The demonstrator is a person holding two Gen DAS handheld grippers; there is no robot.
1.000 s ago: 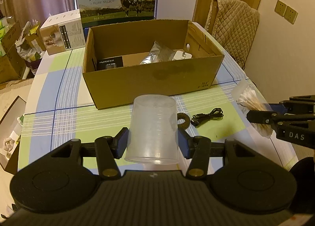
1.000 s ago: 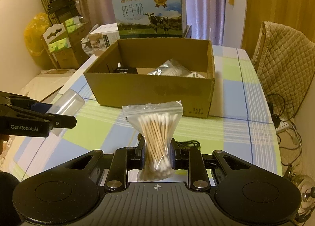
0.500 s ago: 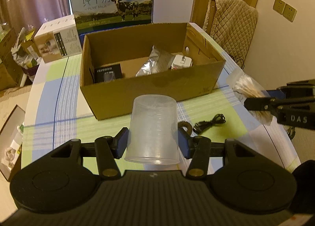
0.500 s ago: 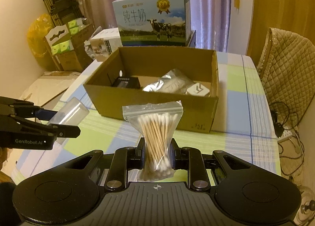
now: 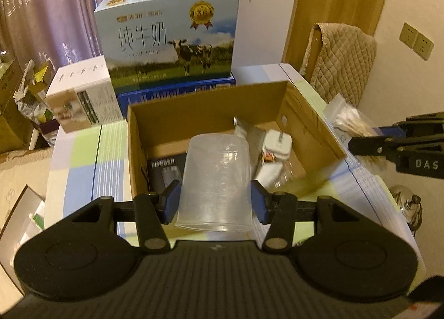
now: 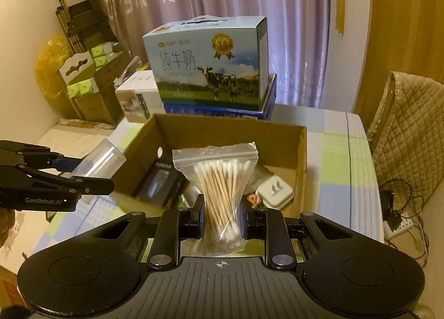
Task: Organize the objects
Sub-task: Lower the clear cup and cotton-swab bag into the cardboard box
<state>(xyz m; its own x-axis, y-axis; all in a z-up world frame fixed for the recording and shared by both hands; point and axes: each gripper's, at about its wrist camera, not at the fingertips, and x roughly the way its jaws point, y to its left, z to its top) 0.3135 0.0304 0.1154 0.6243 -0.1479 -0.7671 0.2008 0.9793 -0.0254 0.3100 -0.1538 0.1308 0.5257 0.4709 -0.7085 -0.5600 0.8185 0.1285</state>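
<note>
My left gripper (image 5: 215, 203) is shut on a clear plastic measuring cup (image 5: 215, 180), held upside down over the near wall of an open cardboard box (image 5: 194, 102). My right gripper (image 6: 221, 215) is shut on a zip bag of cotton swabs (image 6: 217, 180), also above the box's (image 6: 227, 131) near edge. Inside the box lie a black packet (image 5: 166, 166), a white plug adapter (image 5: 277, 147) and a silvery pouch (image 5: 244, 131). In the right wrist view the left gripper (image 6: 91, 184) with the cup (image 6: 100, 159) shows at the left; in the left wrist view the right gripper (image 5: 360, 144) shows at the right.
A milk carton case (image 5: 169, 47) on a blue box stands right behind the cardboard box, with a white box (image 5: 83, 97) to its left. The table has a checked cloth (image 5: 80, 163). A padded chair (image 5: 341, 63) stands at the right; boxes and a folded trolley (image 6: 80, 27) stand on the left.
Both grippers have moved forward and up, from over the tablecloth to over the box's near edge. The cable and hair tie on the table have dropped out of view.
</note>
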